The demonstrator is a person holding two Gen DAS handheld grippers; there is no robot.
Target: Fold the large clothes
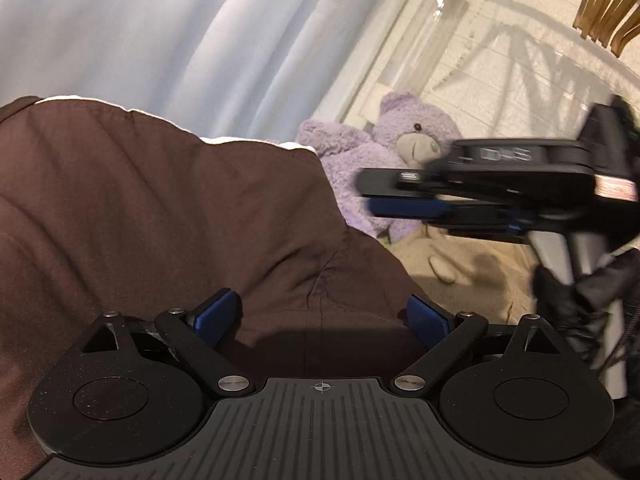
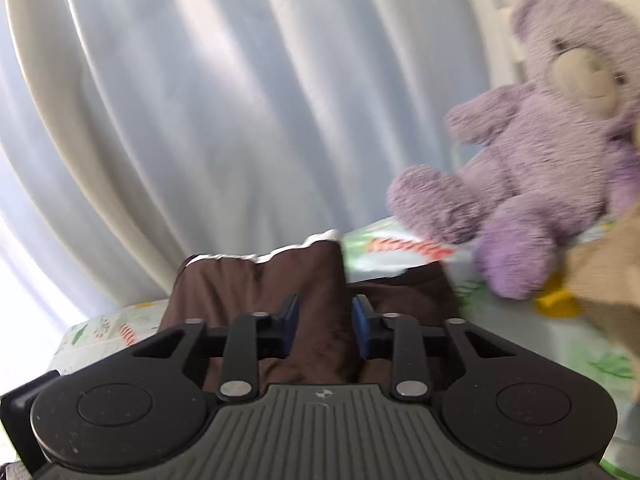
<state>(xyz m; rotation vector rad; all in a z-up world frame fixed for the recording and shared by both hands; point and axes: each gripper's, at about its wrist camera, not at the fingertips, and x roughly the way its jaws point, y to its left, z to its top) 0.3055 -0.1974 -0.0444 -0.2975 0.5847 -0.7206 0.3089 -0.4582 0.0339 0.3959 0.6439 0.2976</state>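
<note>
The brown garment (image 1: pixel 168 216) lies on the bed (image 2: pixel 500 344), which has a sheet printed with leaves, and it is bunched up in high soft folds near the far edge of the bed, close to the pale curtain (image 1: pixel 160 28). The left gripper (image 1: pixel 320 316) has its jaws wide open, with the cloth lying between and under them, but they do not press on it, so it holds nothing. The right gripper (image 2: pixel 324 328) has its jaws much closer together, and a thick ridge of the brown cloth stands between them; it looks to be pinched, although the picture is a little blurred. In the left wrist view the right gripper shows from the side, blurred, over the bed. A purple teddy bear (image 2: pixel 552 140) sits at the far right corner of the bed, apart from the garment. I judge that the folding is at an early or middle step: the cloth is not flat, no neat edge or finished rectangle shows, and most of the work of smoothing and folding is left
</note>
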